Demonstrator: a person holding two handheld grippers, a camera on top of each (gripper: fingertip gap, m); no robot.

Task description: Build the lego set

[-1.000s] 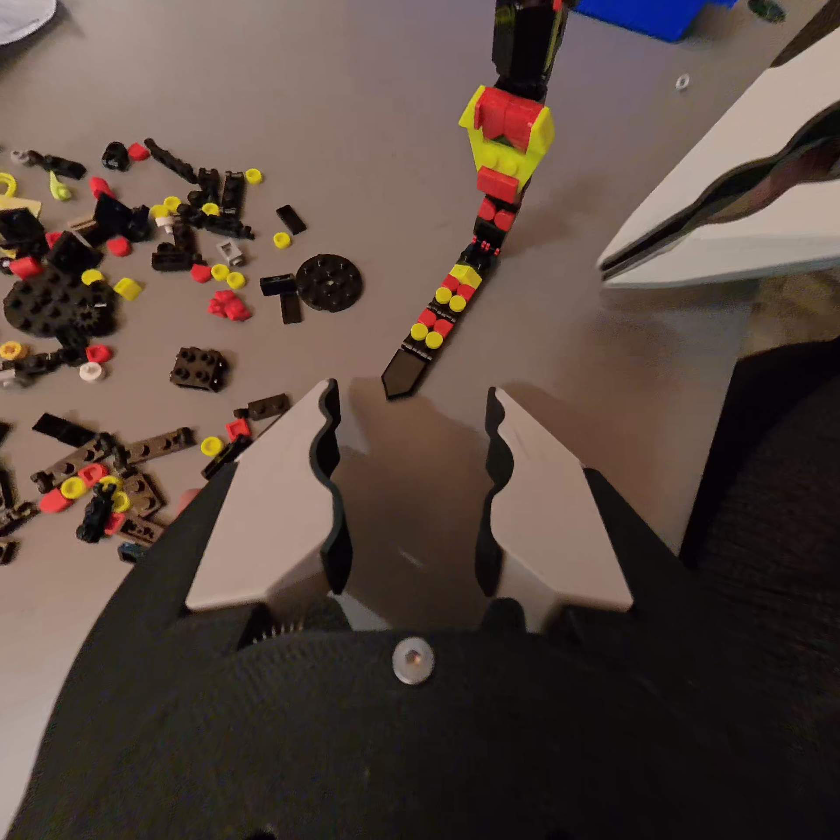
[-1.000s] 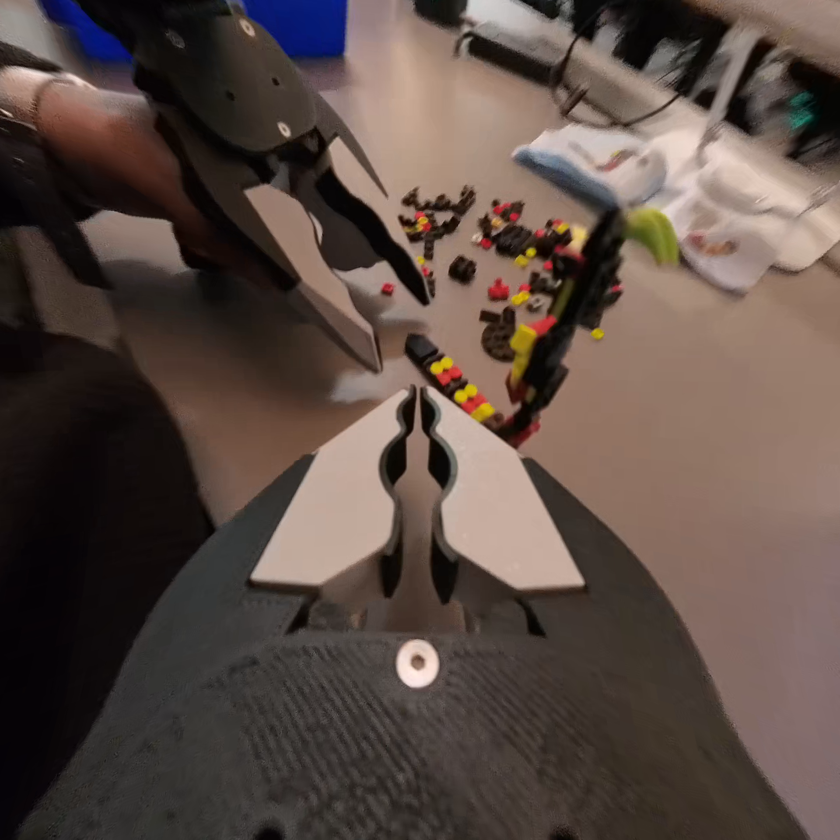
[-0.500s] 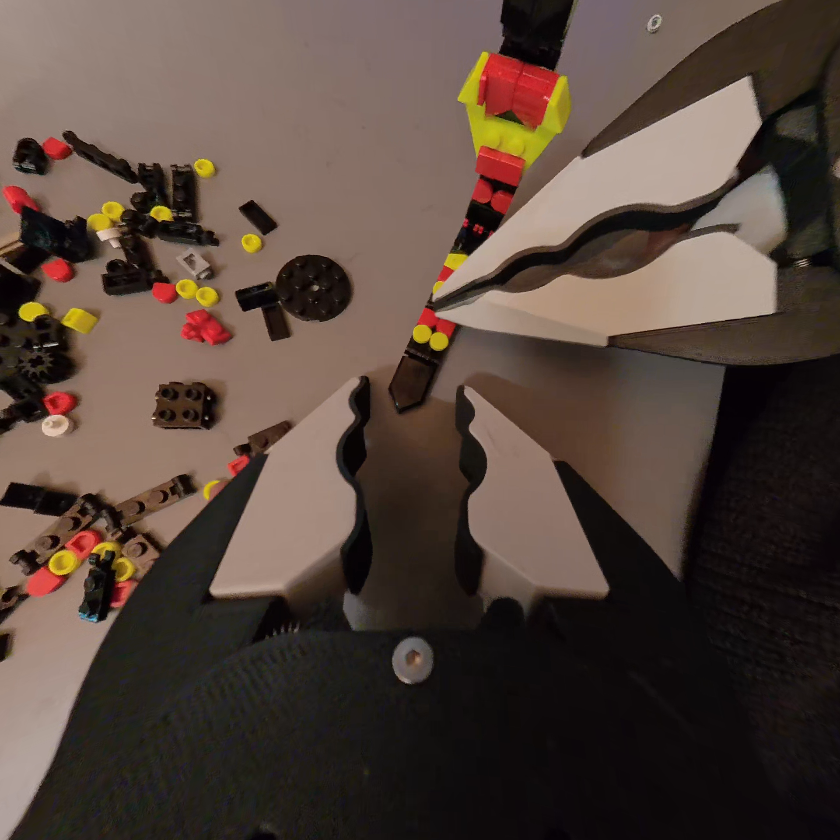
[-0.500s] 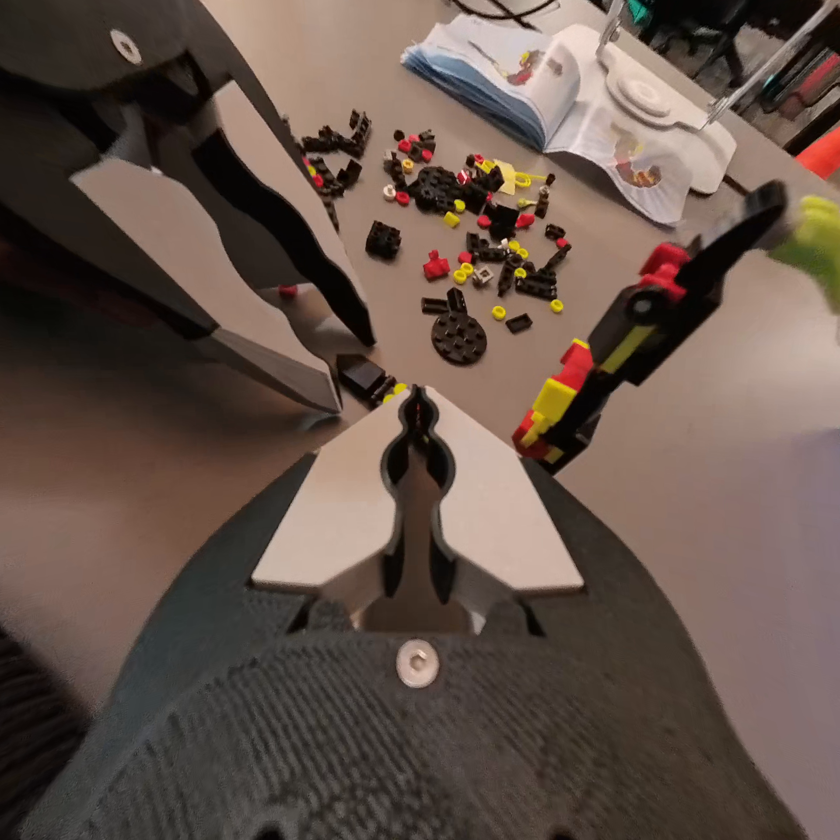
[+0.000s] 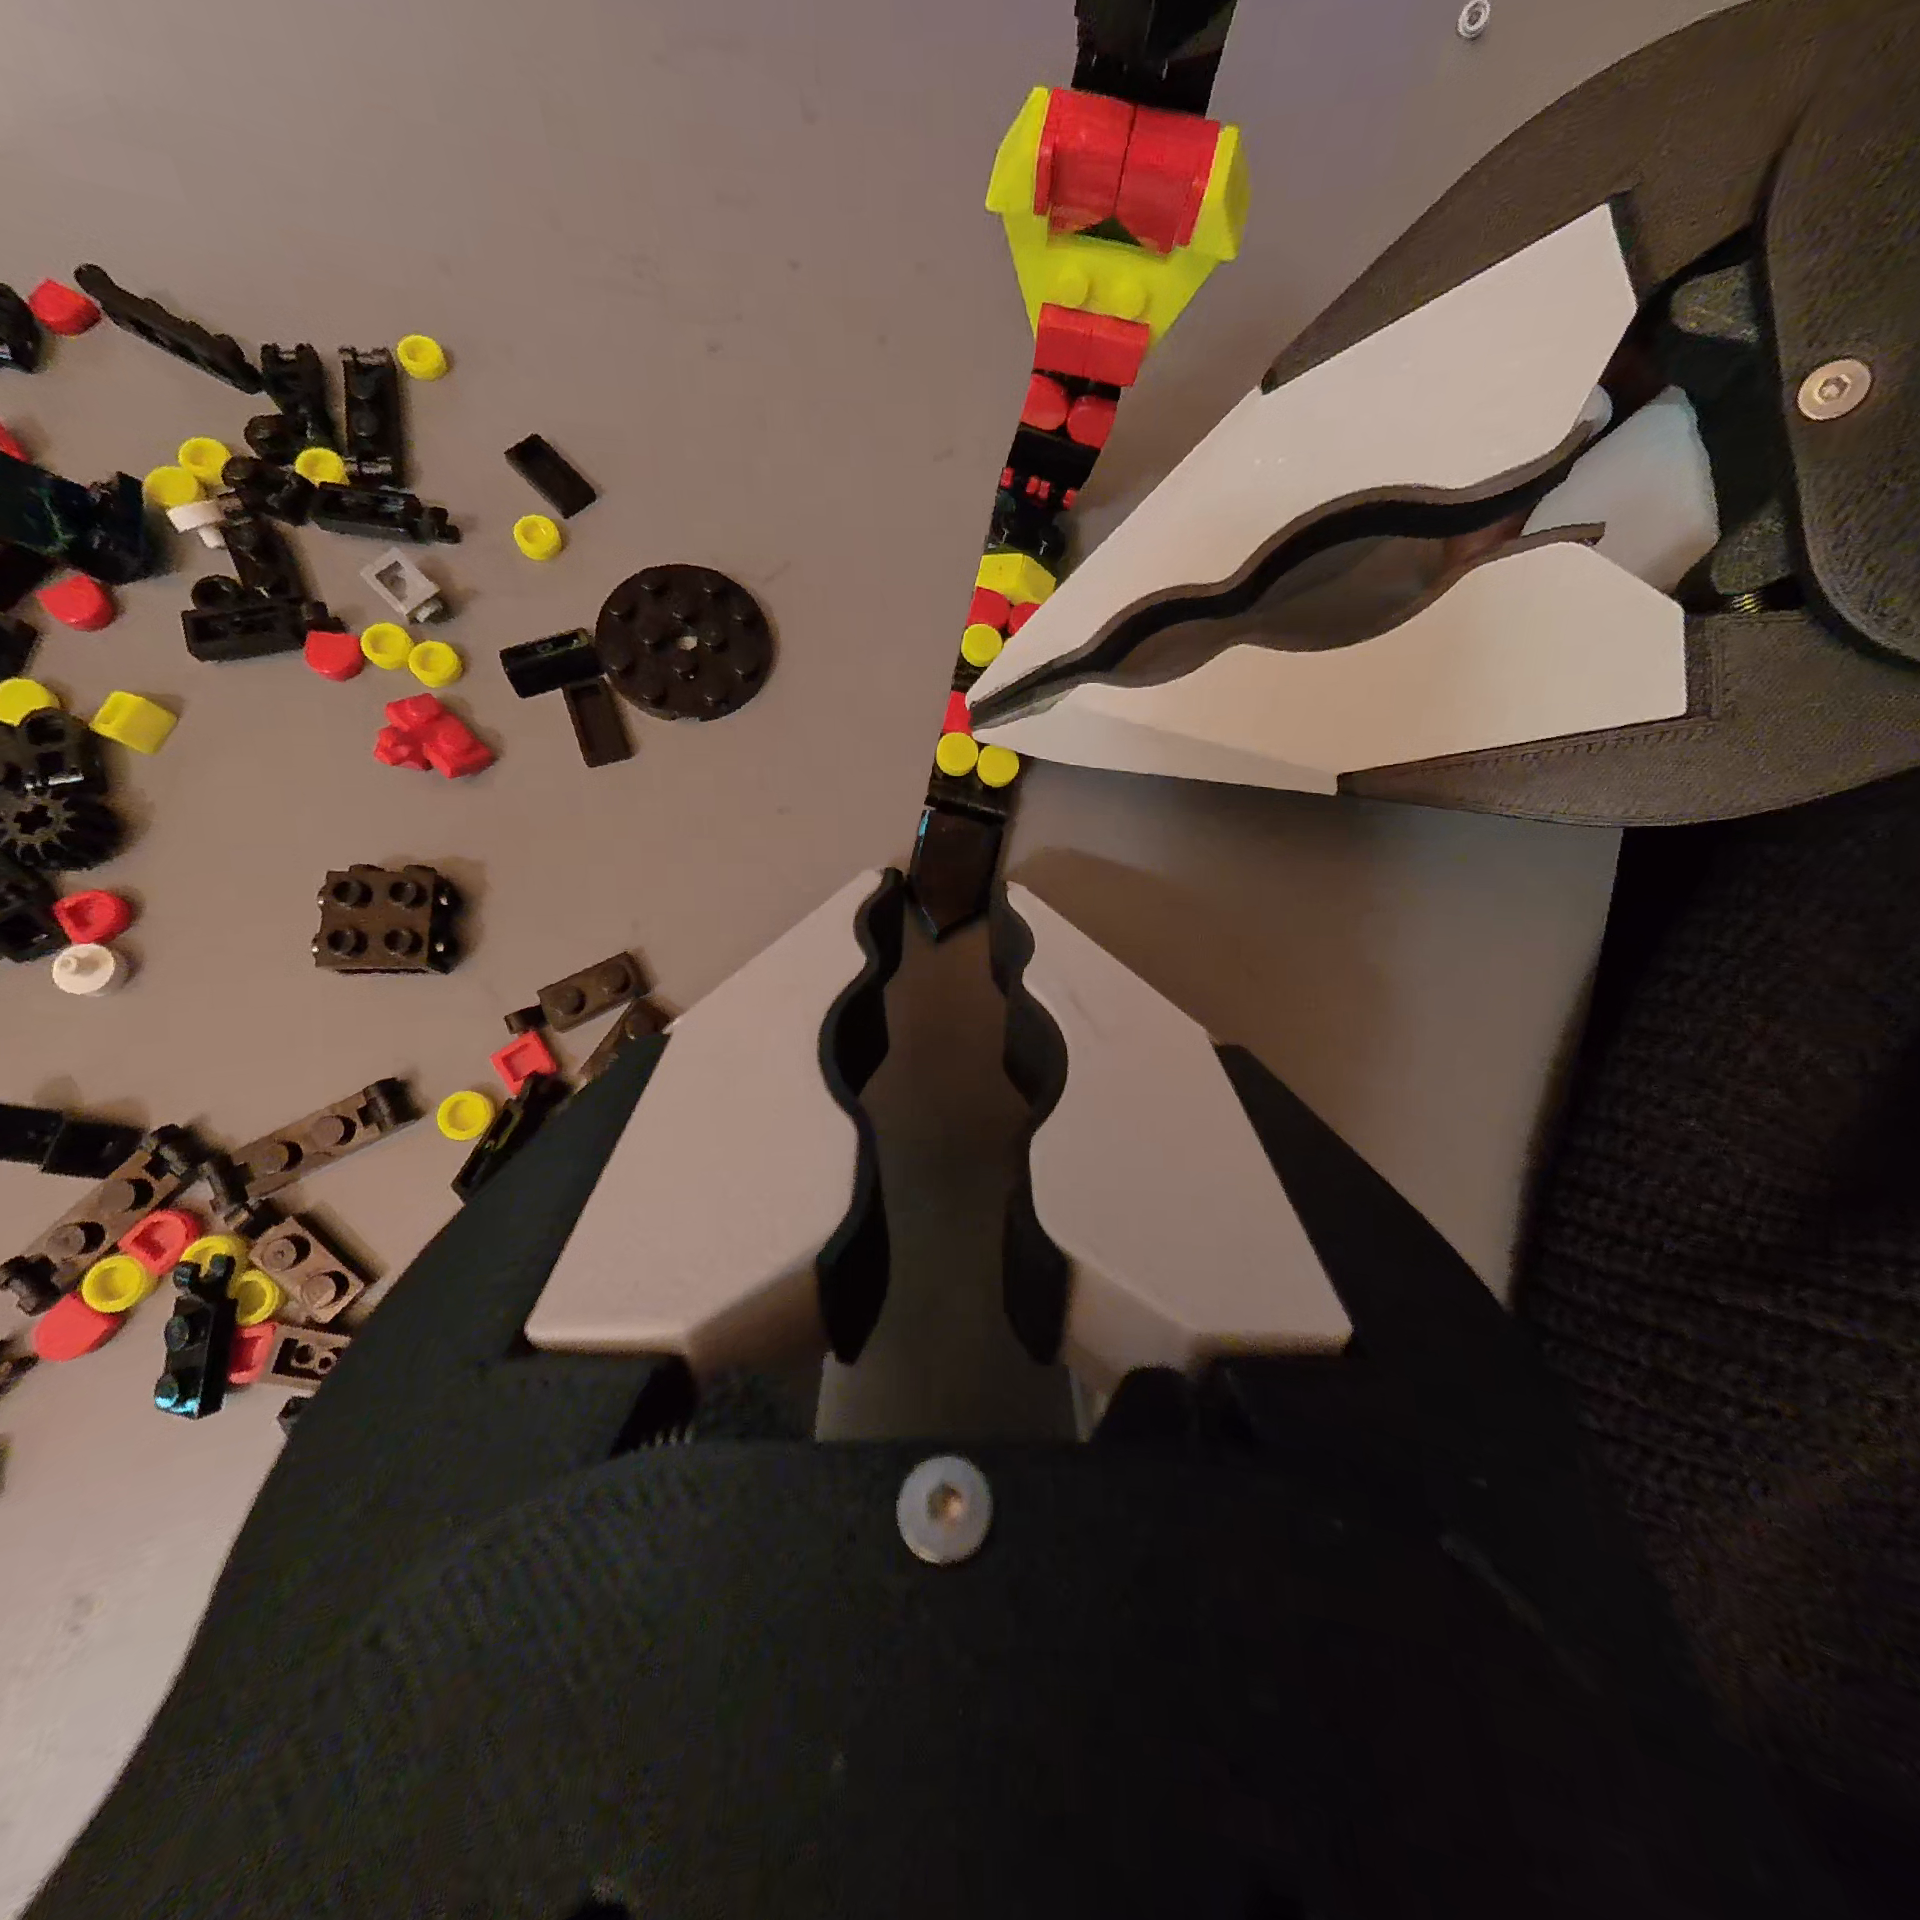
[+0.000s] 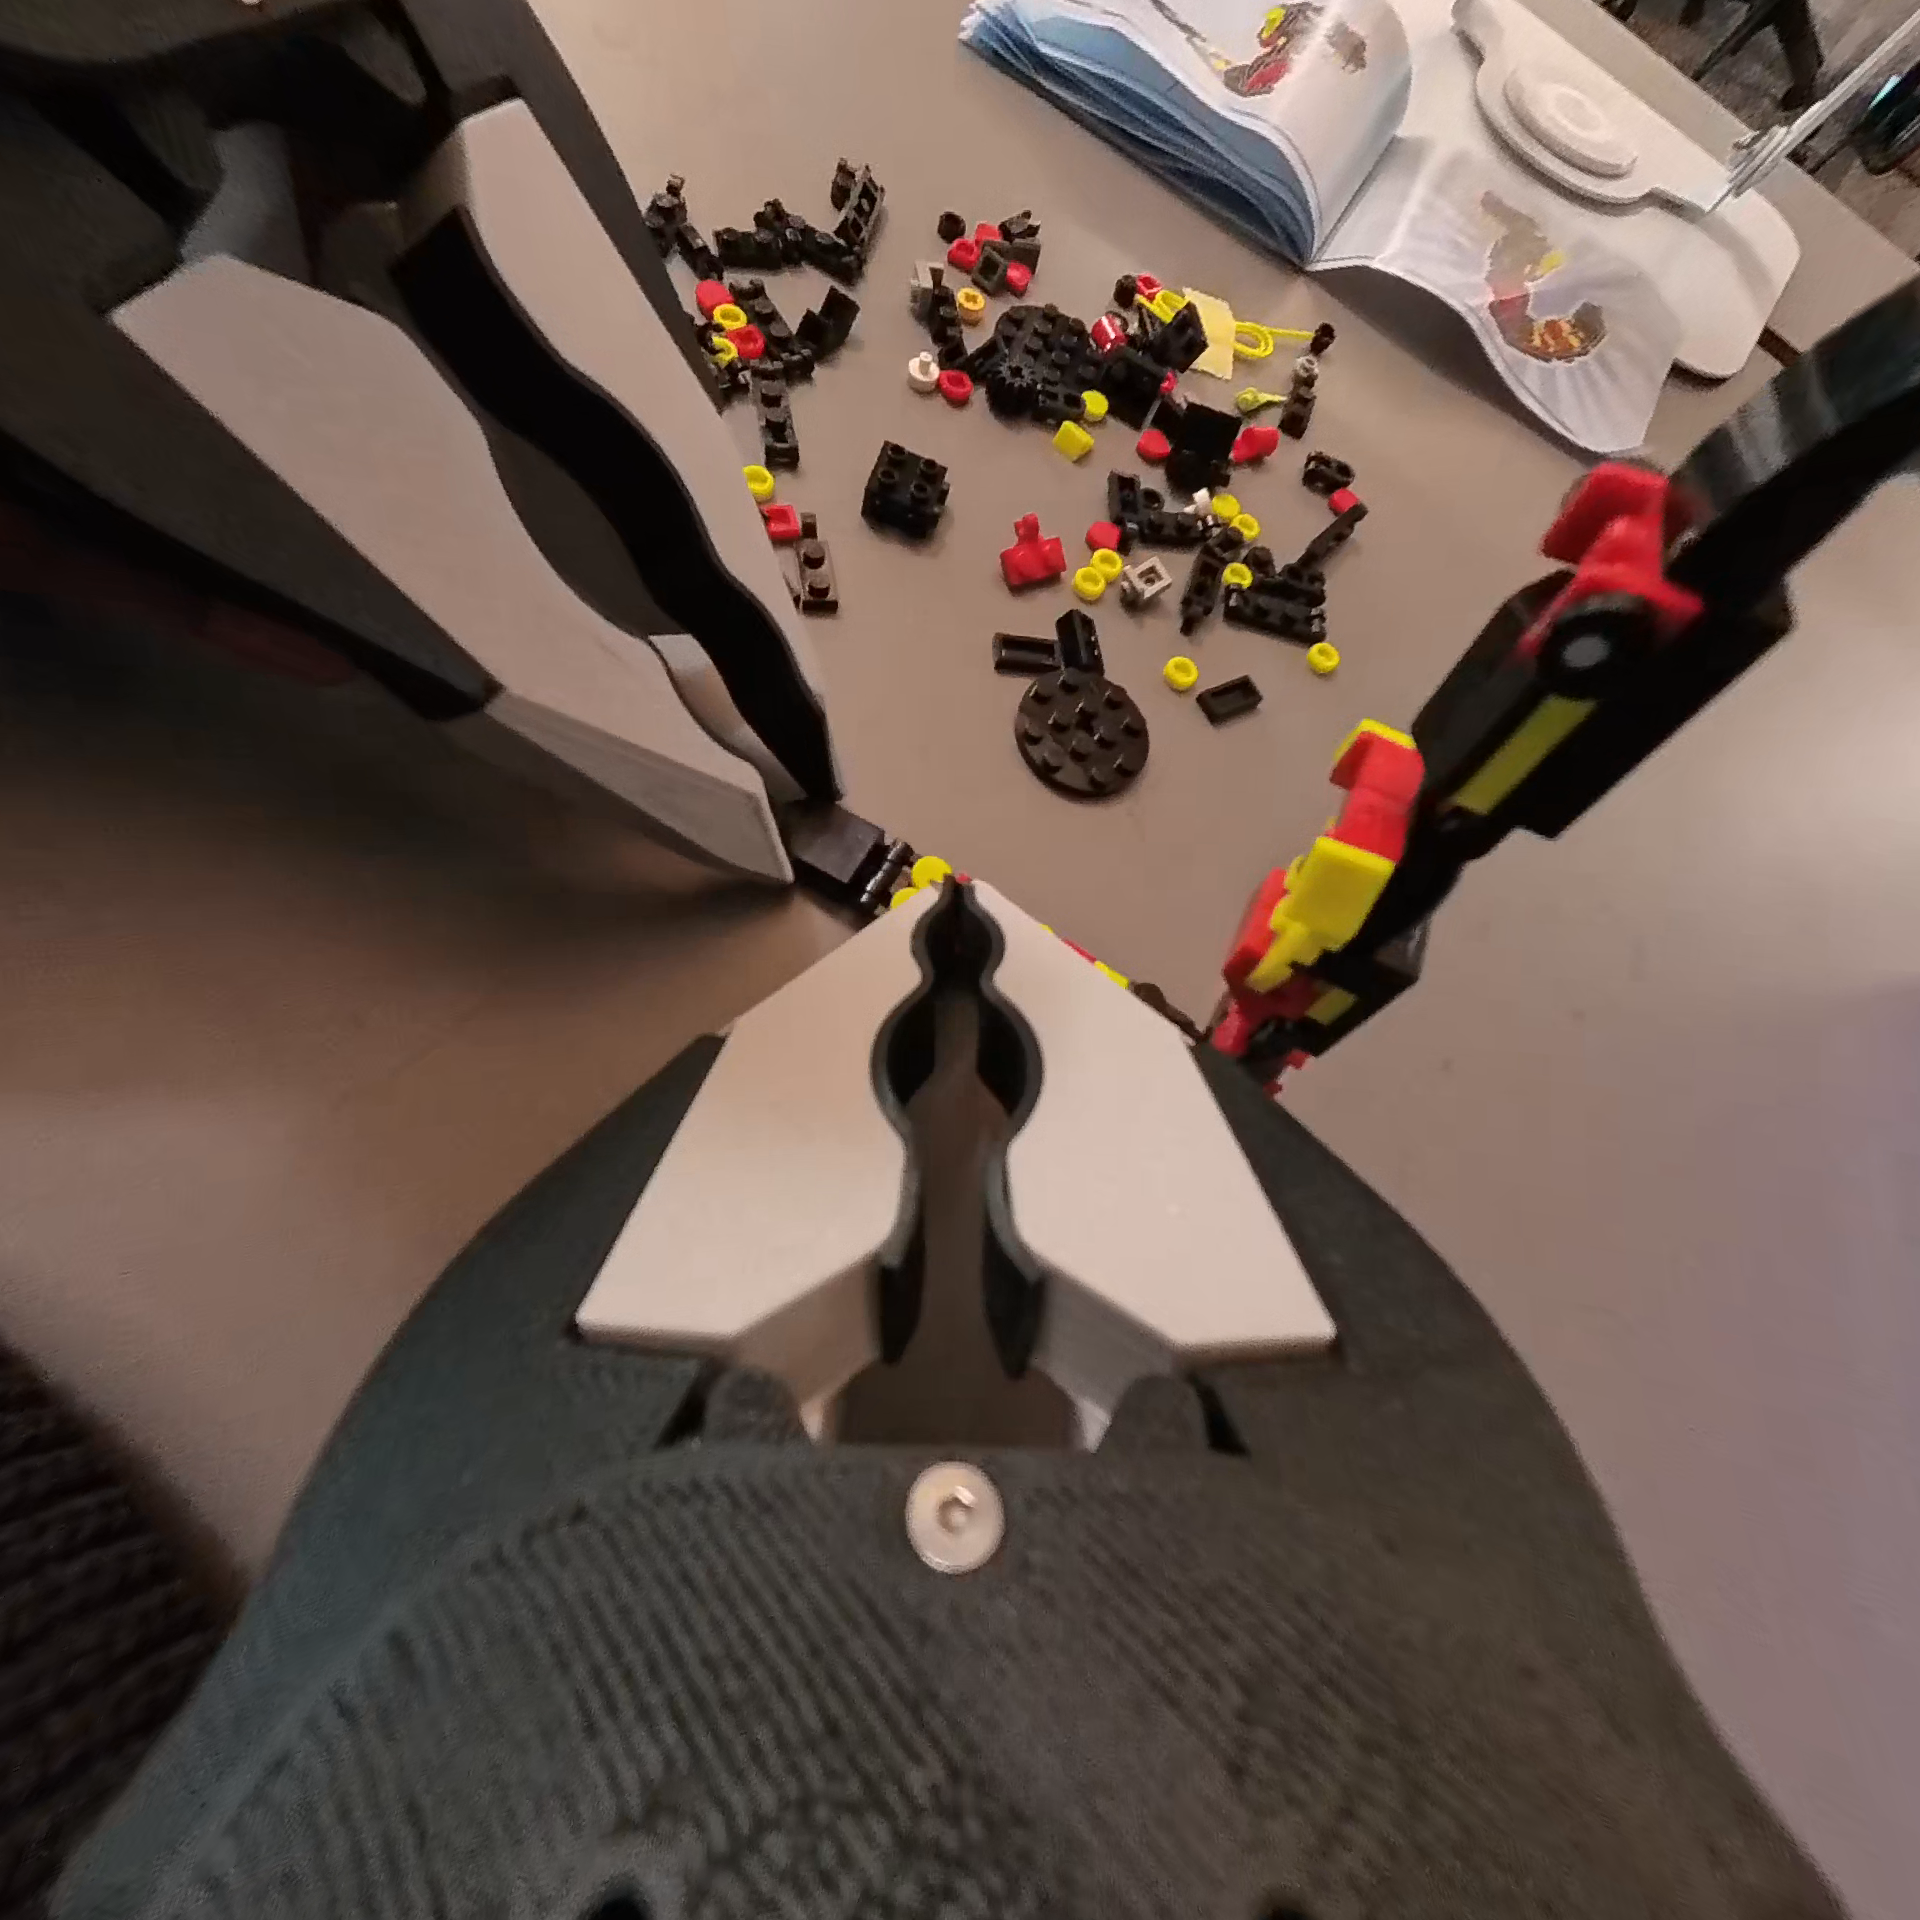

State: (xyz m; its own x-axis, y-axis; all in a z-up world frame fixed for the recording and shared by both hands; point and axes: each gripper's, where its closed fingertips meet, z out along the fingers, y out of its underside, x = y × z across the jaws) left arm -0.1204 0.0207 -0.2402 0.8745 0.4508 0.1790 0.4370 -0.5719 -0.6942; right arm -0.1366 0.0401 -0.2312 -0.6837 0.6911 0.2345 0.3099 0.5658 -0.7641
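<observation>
The lego model (image 5: pixel 1117 270) is a long black tail with red and yellow studs, a lime and red body, and a black part rising beyond it. It also shows in the right wrist view (image 6: pixel 1496 748). My left gripper (image 5: pixel 943 888) is closed around the black pointed tail tip (image 5: pixel 951 868) on the grey table. My right gripper (image 6: pixel 951 896) is shut with nothing between its fingers, and its tips rest against the studded tail. It reaches in from the right in the left wrist view (image 5: pixel 977 709). The left gripper (image 6: pixel 800 821) shows at upper left in the right wrist view.
Loose black, red and yellow pieces (image 5: pixel 260 520) lie scattered on the left. Among them are a black round plate (image 5: pixel 686 644) and a black square brick (image 5: pixel 384 920). An open instruction booklet (image 6: pixel 1247 125) lies at the far side. The table edge and dark cloth (image 5: pixel 1714 1247) are close on the right.
My left gripper moved forward and narrowed from wide open onto the tail tip. My right gripper swung in from the right, shut, and came down onto the tail.
</observation>
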